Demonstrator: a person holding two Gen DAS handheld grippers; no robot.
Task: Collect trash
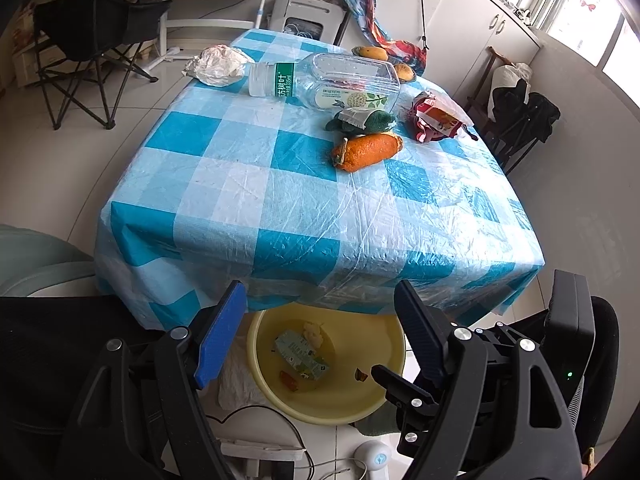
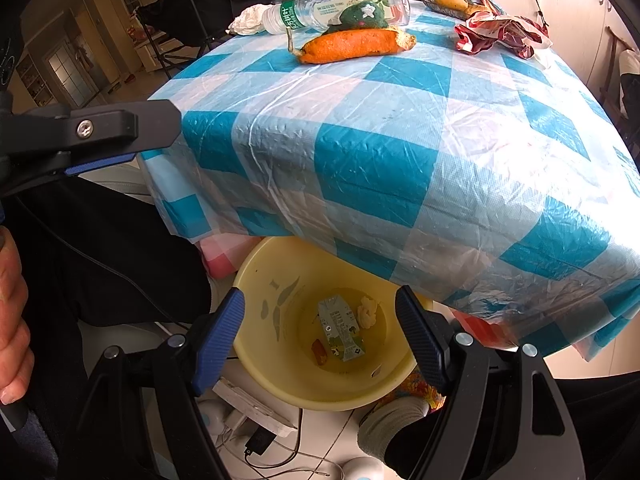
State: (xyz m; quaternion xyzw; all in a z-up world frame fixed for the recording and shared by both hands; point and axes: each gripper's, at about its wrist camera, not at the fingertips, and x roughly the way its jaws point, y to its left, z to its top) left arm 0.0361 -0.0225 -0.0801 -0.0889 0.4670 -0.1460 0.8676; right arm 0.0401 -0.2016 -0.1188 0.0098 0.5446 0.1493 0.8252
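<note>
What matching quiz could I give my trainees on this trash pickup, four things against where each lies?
Things:
1. carton
2. orange peel
3. crumpled tissue
4. red wrapper

Places:
A. far left corner of the table
B. inside the yellow basin
C. right side of the table
D. just in front of the plastic bottle

Pairs: 1-B, 2-D, 3-A, 4-C

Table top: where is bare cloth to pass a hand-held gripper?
Bare: the near half of the tablecloth, from the front edge to the orange peel. Crowded: the far end, with plastic bottle, crumpled tissue and red wrapper.
</note>
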